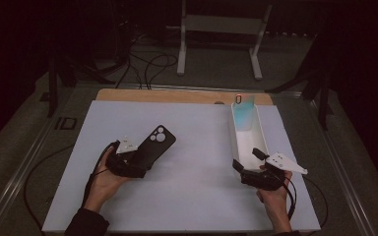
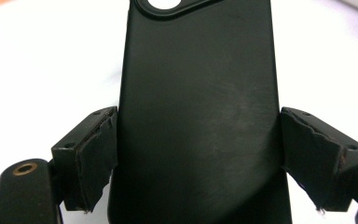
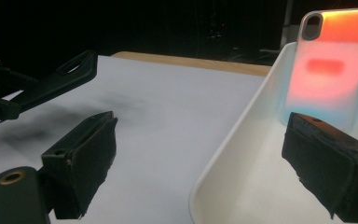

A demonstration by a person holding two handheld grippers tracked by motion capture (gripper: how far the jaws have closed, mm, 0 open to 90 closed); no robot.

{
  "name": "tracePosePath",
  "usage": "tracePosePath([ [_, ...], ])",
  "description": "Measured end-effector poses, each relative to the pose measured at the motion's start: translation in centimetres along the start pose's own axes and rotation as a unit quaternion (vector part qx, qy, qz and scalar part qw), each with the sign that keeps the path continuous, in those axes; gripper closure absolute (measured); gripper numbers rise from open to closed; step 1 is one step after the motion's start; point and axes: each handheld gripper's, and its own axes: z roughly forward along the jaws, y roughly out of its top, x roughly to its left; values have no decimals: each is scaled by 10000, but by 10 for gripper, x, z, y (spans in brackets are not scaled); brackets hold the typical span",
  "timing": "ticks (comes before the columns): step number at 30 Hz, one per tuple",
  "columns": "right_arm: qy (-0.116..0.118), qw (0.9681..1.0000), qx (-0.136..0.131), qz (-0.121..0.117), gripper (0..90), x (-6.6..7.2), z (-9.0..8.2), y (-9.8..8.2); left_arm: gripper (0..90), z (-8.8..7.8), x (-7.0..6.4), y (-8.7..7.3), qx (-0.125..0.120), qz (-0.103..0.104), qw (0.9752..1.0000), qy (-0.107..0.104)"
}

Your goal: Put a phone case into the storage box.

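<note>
- My left gripper [image 1: 137,158] clamps the black phone case [image 1: 156,145] by its long edges, lifted off the white mat [image 1: 192,196] at nine o'clock; only the edges are pinched, so it may twist loose.
- My right gripper [image 1: 248,166] is open, straddling the white tray's [image 1: 261,132] near wall at three o'clock.
- The tray holds an iridescent phone case [image 1: 243,112] leaning on its far end; a bump could topple it.

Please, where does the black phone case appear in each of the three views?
High view: black phone case left of centre, held in the left gripper, its camera end toward the white tray.
Left gripper view: central, between the jaws.
Right gripper view: at the left edge, seen edge-on.
Shared landmark: white mat.
</note>
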Motion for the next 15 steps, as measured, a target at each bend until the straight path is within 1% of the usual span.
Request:
tracePosePath([
  [1,11,10000,-10,13,98,0,0,0,160,-1,0,1,-29,-1,10000,-34],
  [3,48,10000,-11,78,98,0,0,1,160,-3,-2,1,-115,1,9999,-14],
  [9,110,9999,3,110,97,2,0,4,160,-6,-10,3,-300,70,9995,-4],
  [15,148,9999,4,69,97,4,-1,9,159,-10,-15,6,-489,135,9987,49],
])
